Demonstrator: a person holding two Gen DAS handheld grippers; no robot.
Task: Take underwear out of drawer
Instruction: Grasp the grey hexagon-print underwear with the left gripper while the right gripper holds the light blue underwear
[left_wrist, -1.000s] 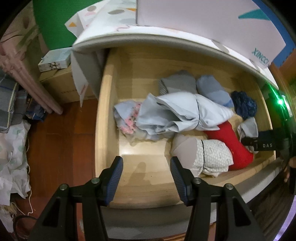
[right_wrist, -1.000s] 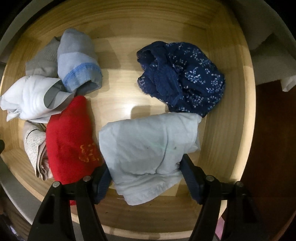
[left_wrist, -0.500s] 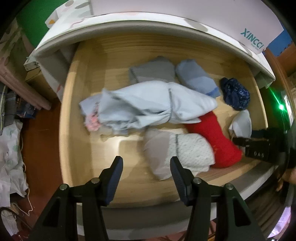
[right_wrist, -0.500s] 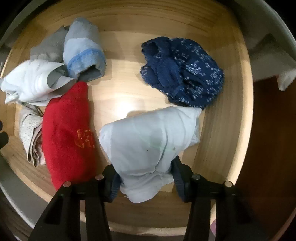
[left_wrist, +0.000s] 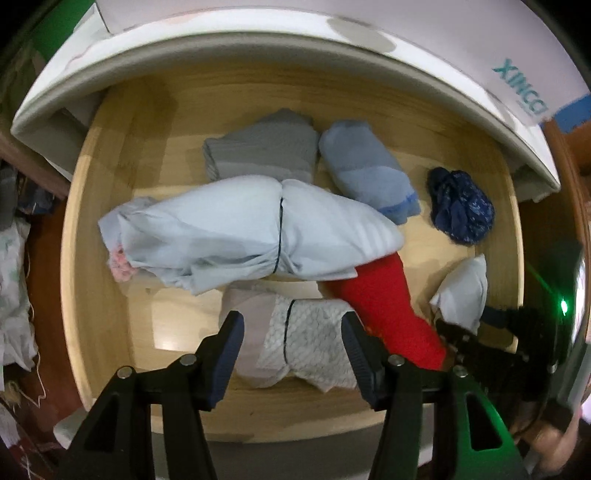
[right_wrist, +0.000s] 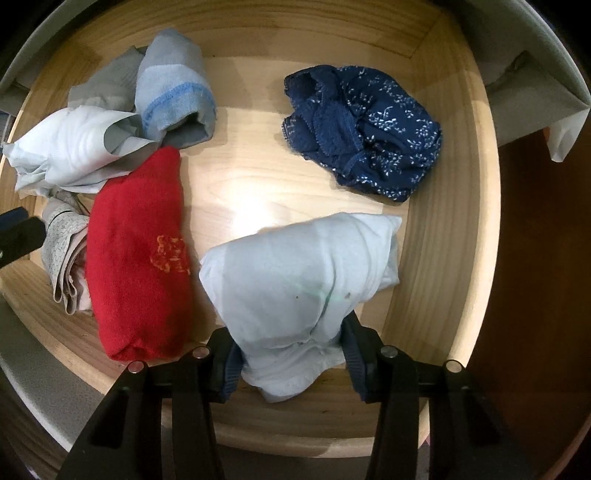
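Note:
The open wooden drawer (left_wrist: 103, 280) (right_wrist: 443, 258) holds several folded garments. My right gripper (right_wrist: 291, 354) is shut on a pale blue folded underwear (right_wrist: 299, 280) at the drawer's front right; the underwear also shows in the left wrist view (left_wrist: 461, 291). My left gripper (left_wrist: 291, 354) is open and empty, hovering over a white patterned folded piece (left_wrist: 306, 343) at the drawer's front. A red folded piece (right_wrist: 136, 254) (left_wrist: 388, 310) lies just left of the held underwear. A navy floral underwear (right_wrist: 365, 129) (left_wrist: 461, 206) lies behind it.
A long light-blue bundle (left_wrist: 243, 232) crosses the drawer's middle. Grey (left_wrist: 258, 151) and blue-banded (left_wrist: 365, 170) folded pieces lie at the back. A white cabinet top (left_wrist: 258, 48) overhangs the drawer's rear. Clutter and wood floor (left_wrist: 40, 266) lie to the left.
My right gripper closed on the pale blue underwear and bunched it up. My left gripper moved right along the drawer and now hovers over the white patterned piece, still open.

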